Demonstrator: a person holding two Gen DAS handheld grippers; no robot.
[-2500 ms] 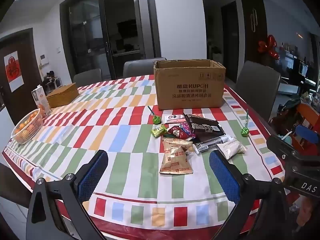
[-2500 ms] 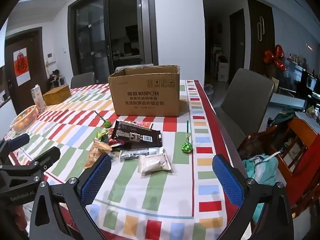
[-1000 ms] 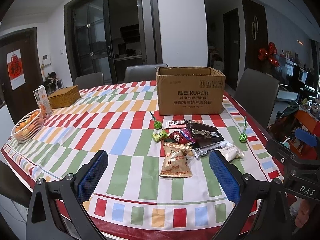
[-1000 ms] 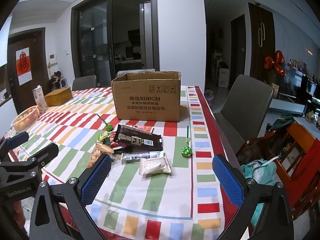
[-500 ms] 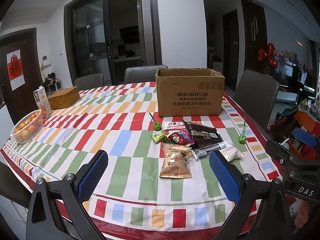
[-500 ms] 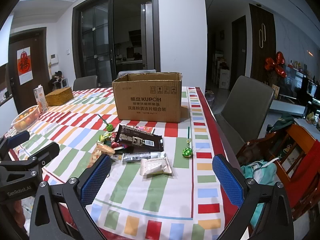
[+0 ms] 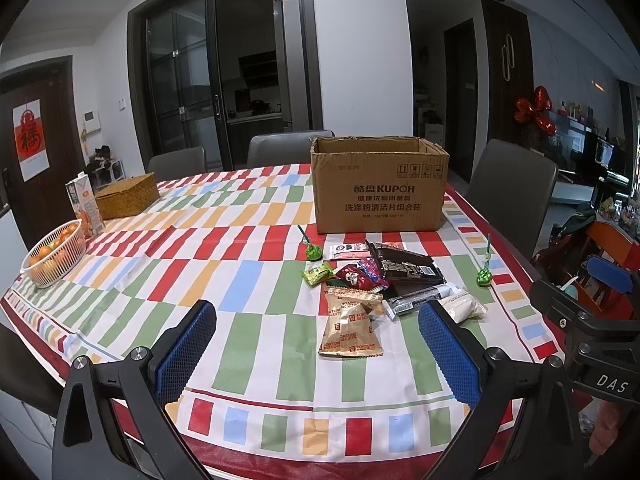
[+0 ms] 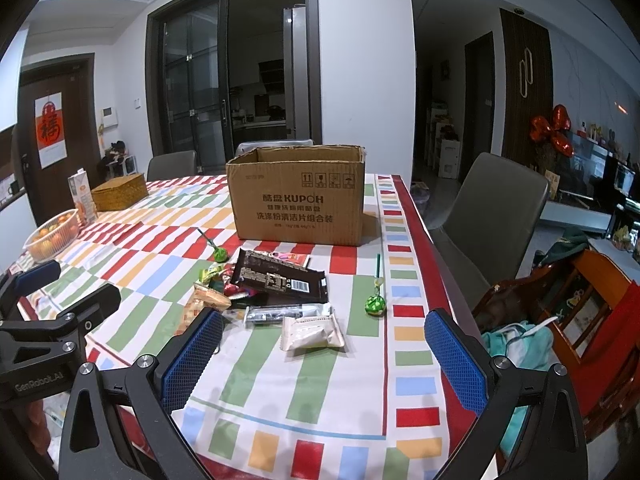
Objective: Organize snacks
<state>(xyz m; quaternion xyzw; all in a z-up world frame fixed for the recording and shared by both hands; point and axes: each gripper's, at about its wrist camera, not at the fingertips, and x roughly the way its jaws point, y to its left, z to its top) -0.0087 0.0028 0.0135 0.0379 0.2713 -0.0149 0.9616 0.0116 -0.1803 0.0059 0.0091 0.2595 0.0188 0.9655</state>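
Left gripper (image 7: 316, 350): jaws spread wide, empty, above the near edge of the striped multicoloured tabletop (image 7: 248, 332). Gold foil biscuit packet (image 7: 351, 330) lies ahead between the jaws. Right gripper (image 8: 320, 354): jaws spread wide, empty; white sealed snack pouch (image 8: 312, 333) ahead between them, green wrapped lollipop (image 8: 375, 303) just beyond. Open brown cardboard box (image 8: 298, 205) stands farther ahead, past the snack cluster.

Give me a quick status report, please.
Both grippers open, empty. Snacks loose on table before open box. Nothing in the way.
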